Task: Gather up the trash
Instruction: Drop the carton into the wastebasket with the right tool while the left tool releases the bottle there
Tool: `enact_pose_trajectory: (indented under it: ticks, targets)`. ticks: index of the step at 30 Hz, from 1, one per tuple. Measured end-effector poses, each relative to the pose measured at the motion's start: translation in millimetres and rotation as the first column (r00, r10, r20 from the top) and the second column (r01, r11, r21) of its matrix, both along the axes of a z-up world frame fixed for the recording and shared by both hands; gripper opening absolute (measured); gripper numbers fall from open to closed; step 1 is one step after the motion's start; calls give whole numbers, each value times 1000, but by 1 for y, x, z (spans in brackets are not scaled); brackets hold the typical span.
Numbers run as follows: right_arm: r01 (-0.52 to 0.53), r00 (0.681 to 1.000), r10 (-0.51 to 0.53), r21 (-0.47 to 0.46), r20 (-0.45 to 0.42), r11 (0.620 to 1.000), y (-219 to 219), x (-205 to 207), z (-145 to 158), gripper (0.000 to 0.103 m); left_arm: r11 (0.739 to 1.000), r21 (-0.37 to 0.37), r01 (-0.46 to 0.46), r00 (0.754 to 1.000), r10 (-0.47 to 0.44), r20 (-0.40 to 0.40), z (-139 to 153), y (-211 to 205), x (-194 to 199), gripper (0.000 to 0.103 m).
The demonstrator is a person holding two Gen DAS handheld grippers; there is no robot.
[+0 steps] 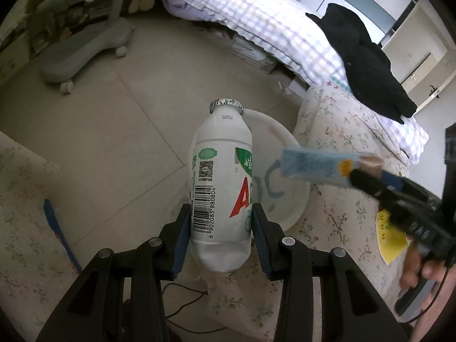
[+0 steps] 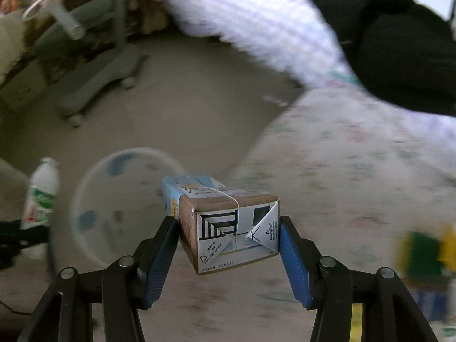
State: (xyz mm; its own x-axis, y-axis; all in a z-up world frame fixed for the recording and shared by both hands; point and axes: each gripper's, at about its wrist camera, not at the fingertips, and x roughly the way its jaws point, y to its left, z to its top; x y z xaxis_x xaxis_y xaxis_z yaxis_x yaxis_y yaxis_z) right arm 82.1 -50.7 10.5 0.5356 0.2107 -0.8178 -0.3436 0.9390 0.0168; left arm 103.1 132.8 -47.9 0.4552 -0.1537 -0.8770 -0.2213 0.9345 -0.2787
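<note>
My left gripper (image 1: 221, 218) is shut on a white plastic drink bottle (image 1: 221, 176) with a foil cap, held over the floor beside the white bin (image 1: 287, 199). My right gripper (image 2: 229, 228) is shut on a blue and white drink carton (image 2: 228, 222). In the left wrist view the carton (image 1: 319, 166) is held out over the bin from the right. In the right wrist view the bin (image 2: 114, 208) lies ahead and left of the carton, and the bottle (image 2: 41, 193) shows at the far left. The right wrist view is blurred.
A floral bed cover (image 1: 336, 219) lies to the right, with a yellow wrapper (image 1: 389, 235) on it. A checked quilt (image 1: 256, 20) and a black garment (image 1: 367, 62) lie further back. A grey wheeled chair base (image 1: 82, 54) stands on the tiled floor. A cable (image 1: 185, 305) runs below.
</note>
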Motion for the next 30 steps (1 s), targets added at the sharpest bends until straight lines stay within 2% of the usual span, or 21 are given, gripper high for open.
enact_pose_trajectory:
  ticks: [6,12,17,25,30]
  targets:
    - [-88,993,90,36,-79,995,58,6,-34,61,1000,-1,-18,1000,18,-9,-5,10,3,44]
    - [-84,989,92,70,-120,994,74,16,-52,63,1000,-9,-10,1000,10,-22,-11,12,7,44]
    - [-37,986,61,153,-155,988,60,19,-53,75,1000,-18,20,999,-20,-28,-13,4,13,44]
    - [46,995,-37,90,-96,995,18,0,-22,76,997,-10,79,996,-79,-46,-25,-24,38,44]
    - [106,992,-102,60,-68,993,-23,-14,-5,78,998,-1,57,995,-57,-81,-35,-27,49,46]
